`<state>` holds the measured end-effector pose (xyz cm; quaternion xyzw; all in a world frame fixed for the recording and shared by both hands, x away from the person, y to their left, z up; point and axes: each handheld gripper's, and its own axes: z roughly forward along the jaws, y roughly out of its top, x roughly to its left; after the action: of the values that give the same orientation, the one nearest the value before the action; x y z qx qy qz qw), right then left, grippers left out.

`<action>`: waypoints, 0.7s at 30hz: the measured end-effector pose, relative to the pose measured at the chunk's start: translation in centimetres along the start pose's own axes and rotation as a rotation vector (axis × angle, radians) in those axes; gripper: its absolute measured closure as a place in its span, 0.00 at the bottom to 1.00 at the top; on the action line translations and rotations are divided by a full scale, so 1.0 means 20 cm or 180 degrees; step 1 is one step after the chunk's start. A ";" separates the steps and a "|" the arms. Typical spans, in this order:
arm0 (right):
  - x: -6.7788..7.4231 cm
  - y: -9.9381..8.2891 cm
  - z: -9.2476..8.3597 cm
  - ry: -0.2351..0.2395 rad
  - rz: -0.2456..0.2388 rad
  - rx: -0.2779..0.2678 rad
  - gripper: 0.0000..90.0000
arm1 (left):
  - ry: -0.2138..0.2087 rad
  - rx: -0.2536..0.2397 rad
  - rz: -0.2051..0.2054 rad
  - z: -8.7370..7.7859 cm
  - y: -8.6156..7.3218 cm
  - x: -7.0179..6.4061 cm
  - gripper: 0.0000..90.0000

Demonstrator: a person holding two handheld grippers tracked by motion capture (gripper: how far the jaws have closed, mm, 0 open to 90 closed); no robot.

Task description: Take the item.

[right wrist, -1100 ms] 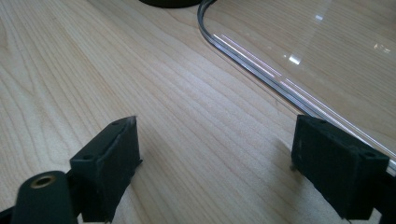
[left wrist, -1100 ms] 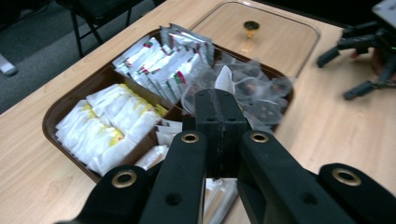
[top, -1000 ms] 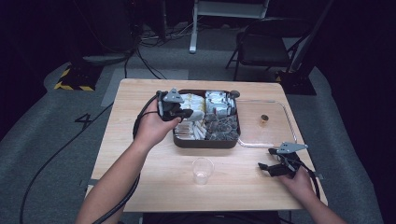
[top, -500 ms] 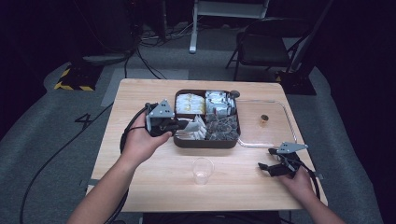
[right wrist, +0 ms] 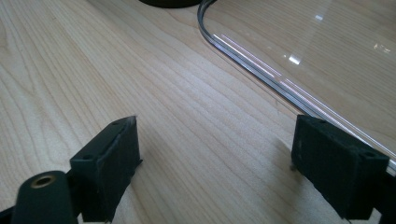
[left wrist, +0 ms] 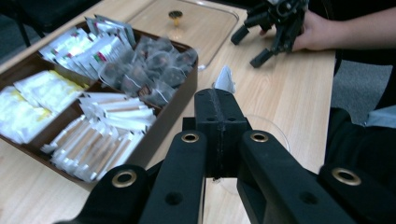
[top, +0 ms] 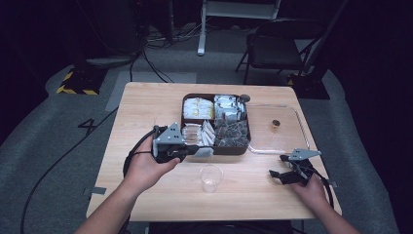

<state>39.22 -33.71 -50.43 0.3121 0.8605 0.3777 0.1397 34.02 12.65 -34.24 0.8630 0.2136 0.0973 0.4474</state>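
A brown compartment tray (top: 242,148) holds yellow packets (top: 197,108), white-and-blue packets (top: 228,107), dark tea bags (top: 232,132) and white stick sachets (top: 195,133). My left gripper (top: 199,151) hovers at the tray's near left corner, shut on a small white packet (top: 205,152). In the left gripper view the packet's corner (left wrist: 225,79) pokes out past the closed jaws (left wrist: 218,100). A clear plastic cup (top: 211,178) stands just in front of the tray. My right gripper (top: 278,175) rests open on the table at the near right, with nothing between its fingers (right wrist: 215,154).
The tray's clear lid (top: 287,141) with a small brass knob (top: 275,124) lies flat to the right of the tray, its edge (right wrist: 261,60) just ahead of the right jaws. A folding chair (top: 272,51) and cables (top: 146,53) are on the floor beyond the table.
My left gripper has drawn back from over the tray toward the near left, bringing a white packet out with it. The right gripper has stayed put.
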 end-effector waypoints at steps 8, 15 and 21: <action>0.00 0.00 0.00 -0.0001 0.0001 -0.0001 0.17 | -0.0120 0.0105 0.0032 0.05 -0.04 -0.06 1.00; 0.00 0.00 0.00 -0.0001 0.0001 -0.0001 0.17 | -0.0176 0.0249 0.0101 0.08 -0.06 -0.11 1.00; 0.00 0.00 0.00 -0.0002 0.0001 0.0001 0.17 | -0.0193 0.0392 0.0081 0.15 -0.09 -0.11 1.00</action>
<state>39.23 -33.70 -50.42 0.3124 0.8604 0.3775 0.1399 32.65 10.47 -37.35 0.8941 0.1945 0.0635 0.3983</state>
